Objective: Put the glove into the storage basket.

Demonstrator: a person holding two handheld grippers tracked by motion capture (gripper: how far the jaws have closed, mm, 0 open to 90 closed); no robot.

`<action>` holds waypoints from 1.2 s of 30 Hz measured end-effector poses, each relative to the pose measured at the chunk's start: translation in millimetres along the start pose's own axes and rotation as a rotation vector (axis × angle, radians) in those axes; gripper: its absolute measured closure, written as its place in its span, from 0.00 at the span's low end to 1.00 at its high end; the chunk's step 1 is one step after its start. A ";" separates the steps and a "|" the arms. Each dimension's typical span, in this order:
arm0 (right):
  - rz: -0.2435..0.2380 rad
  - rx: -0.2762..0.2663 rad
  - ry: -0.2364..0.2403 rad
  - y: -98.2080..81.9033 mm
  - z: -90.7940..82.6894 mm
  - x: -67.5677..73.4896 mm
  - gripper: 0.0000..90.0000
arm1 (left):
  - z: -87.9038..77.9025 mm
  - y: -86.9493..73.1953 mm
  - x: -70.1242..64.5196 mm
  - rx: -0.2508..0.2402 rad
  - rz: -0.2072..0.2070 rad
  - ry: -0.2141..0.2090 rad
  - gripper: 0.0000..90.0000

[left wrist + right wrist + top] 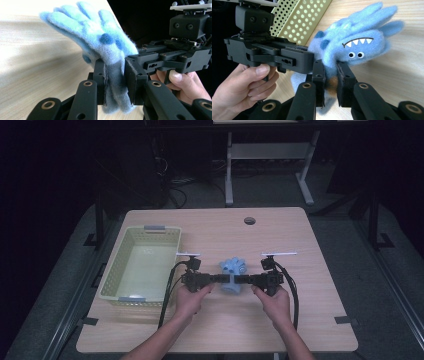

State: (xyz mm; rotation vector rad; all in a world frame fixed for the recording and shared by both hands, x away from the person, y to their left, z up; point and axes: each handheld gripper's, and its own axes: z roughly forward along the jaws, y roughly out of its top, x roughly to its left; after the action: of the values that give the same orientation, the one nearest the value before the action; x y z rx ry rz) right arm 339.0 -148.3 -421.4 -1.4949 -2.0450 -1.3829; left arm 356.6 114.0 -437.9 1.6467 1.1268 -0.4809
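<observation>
Fuzzy blue fleece monster glove (232, 270), held just above the wooden table (310, 270) beside the pale-green perforated plastic basket (115, 270). Your left gripper (220, 279) and right gripper (239, 280) both clamp its cuff from opposite sides. You should probably move both hands together, keeping the grips level so the soft cuff neither stretches nor slips.

Both grippers, left (220, 279) and right (243, 279), are matte black, built of bolted links with brass-ringed pivot holes. A boxy black camera block with two round lenses tops each, under a white plate. Black cables trail toward the frame's bottom. The forearms are bare, no sleeves.
</observation>
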 end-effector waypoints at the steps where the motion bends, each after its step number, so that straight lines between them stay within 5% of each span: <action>1: 0.004 0.001 0.005 0.3 0.4 0.1 0.88 | -0.7 0.3 0.0 -0.002 -0.001 0.003 0.80; 17: -0.058 -0.002 0.011 24.9 4.7 30.1 0.88 | -28.5 21.5 -10.9 -0.043 -0.009 -0.024 0.80; 36: -0.130 0.019 0.092 63.3 47.2 83.3 0.89 | -108.4 40.0 -9.1 -0.111 0.033 0.041 0.84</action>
State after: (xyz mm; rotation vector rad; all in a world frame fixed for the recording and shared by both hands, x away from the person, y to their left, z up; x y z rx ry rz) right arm 370.3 -59.2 -356.1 -1.2859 -2.1243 -1.4474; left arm 363.4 206.7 -368.6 1.5824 1.1345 -0.3584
